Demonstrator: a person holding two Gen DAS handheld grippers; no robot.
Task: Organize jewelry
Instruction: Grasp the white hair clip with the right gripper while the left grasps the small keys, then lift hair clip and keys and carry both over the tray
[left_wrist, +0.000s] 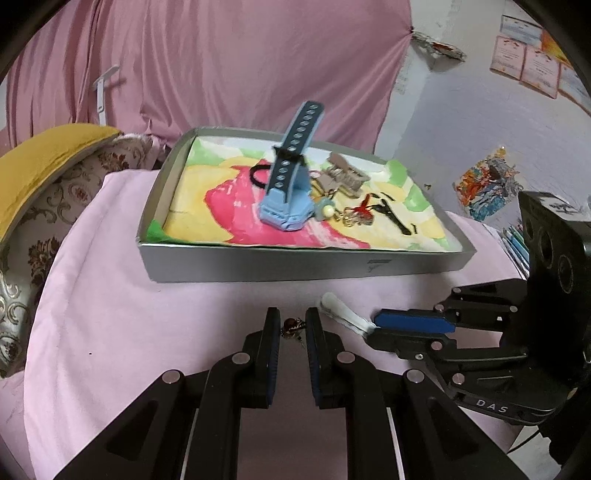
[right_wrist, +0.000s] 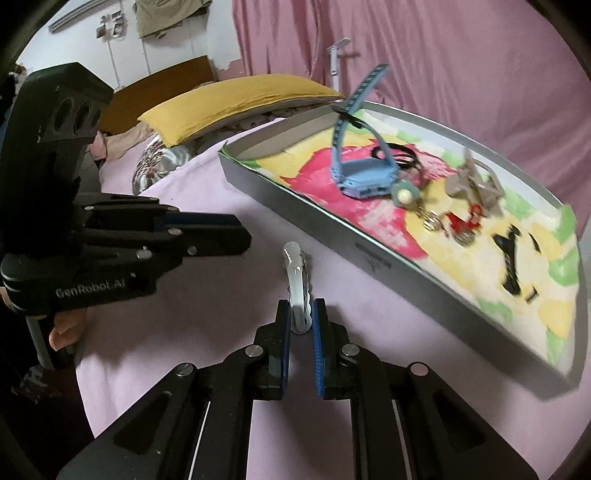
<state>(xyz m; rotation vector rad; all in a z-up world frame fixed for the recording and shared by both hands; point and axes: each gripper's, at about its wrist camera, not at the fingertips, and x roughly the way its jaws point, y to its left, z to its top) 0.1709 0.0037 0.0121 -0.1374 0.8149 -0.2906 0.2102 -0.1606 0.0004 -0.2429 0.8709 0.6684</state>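
Observation:
My left gripper (left_wrist: 293, 325) is shut on a small brown-and-gold trinket (left_wrist: 292, 326), held just above the pink cloth in front of the tray. My right gripper (right_wrist: 301, 314) is shut on one end of a white curved hair clip (right_wrist: 296, 280), which sticks out ahead of the fingers. In the left wrist view that white hair clip (left_wrist: 343, 314) and the right gripper (left_wrist: 373, 328) sit just right of my left fingers. The left gripper (right_wrist: 243, 236) appears at the left of the right wrist view, and the trinket is hidden there. A grey tray (left_wrist: 295, 264) (right_wrist: 332, 229) lined with a colourful cloth lies beyond both.
In the tray lie a blue watch (left_wrist: 286, 206) (right_wrist: 365, 177) with its strap sticking up, a black hair tie (left_wrist: 258, 173), a grey claw clip (left_wrist: 343, 173), a pearl charm (left_wrist: 327, 210), a red piece (left_wrist: 364, 206) and a black hairpin (left_wrist: 395, 218). A yellow pillow (right_wrist: 240, 99) lies to the left.

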